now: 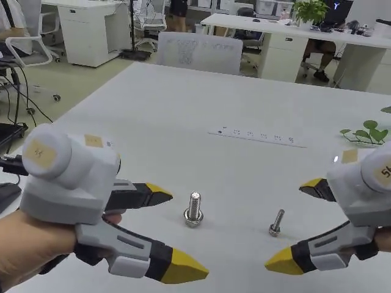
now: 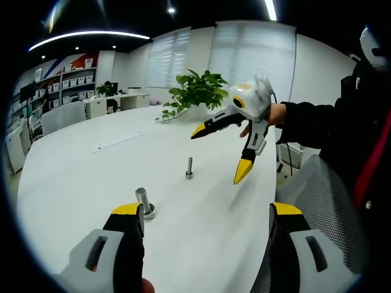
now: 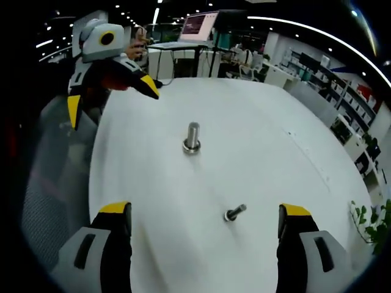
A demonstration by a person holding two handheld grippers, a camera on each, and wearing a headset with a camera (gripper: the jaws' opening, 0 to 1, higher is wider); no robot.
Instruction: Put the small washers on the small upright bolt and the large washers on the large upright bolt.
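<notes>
Large bolt [image 1: 193,209], small bolt [image 1: 276,223] between inward-pointing, wide-splayed left gripper [image 2: 207,210], right gripper [image 3: 204,209]

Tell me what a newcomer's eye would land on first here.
Two yellow-tipped grippers, the left gripper and the right gripper, hover with jaws open above a bare white table. Between them stand the large bolt and, to its right in the head view, the small bolt.

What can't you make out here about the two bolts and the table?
Large bolt: head view, base ring too small to tell washers from flange.
Small bolt: head view, too small to count anything on it.
Table: near edge, head view, hidden behind left claw and right claw.
</notes>
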